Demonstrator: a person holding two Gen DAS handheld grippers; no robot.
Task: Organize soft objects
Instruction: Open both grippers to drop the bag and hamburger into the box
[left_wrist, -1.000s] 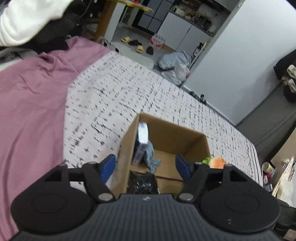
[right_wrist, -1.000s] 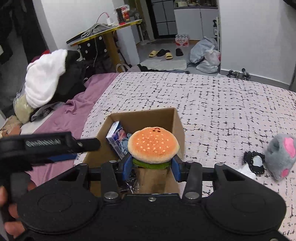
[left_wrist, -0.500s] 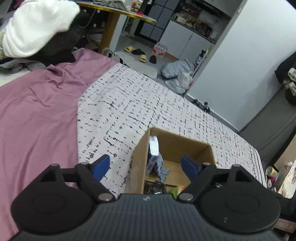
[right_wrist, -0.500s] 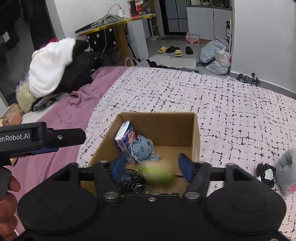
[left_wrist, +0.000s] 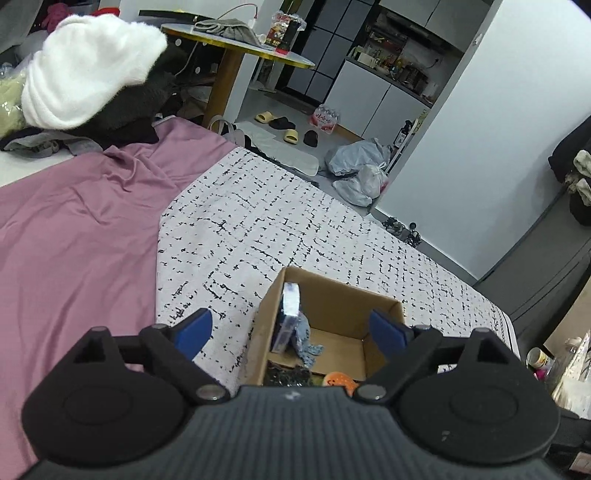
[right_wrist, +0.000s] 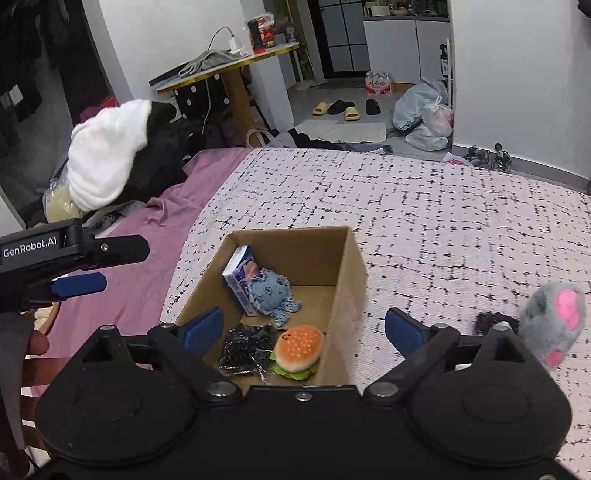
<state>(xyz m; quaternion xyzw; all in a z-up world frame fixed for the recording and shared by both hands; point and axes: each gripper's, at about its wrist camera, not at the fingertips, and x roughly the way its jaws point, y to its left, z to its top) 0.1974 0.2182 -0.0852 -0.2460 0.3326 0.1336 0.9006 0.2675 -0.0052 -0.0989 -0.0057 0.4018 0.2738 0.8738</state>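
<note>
- The burger (right_wrist: 298, 347) lies in the near right corner of the box (right_wrist: 351, 280), against its right wall and just beside a black crinkly packet (right_wrist: 245, 347). From the left wrist view only its orange top (left_wrist: 338, 380) shows at the box's near edge.
- The right gripper (right_wrist: 303, 325) has just been opening; its jaws stand wide above the box's near end with nothing between them, so the burger is released.
- The left gripper (left_wrist: 291, 330) has also just been opening and is empty, its jaws spread across the box's left wall; in the right wrist view it shows at the left, over the purple sheet (right_wrist: 147, 288).
- Step in hand, as I judge it: the drop of the burger is done.
- Next: the grey mouse (right_wrist: 554, 321) lies on the checked cover (right_wrist: 443, 221) to the right of the box, with a small black thing (right_wrist: 487, 321) beside it. The right gripper would need to swing right and down, jaws kept wide.
- The burger sits tilted, bun top up and towards the camera, green layer below; it is round, with no clear long axis.
- Also in the box: a blue octopus (right_wrist: 271, 291) leaning on a small carton (right_wrist: 240, 273) by the left wall.
</note>
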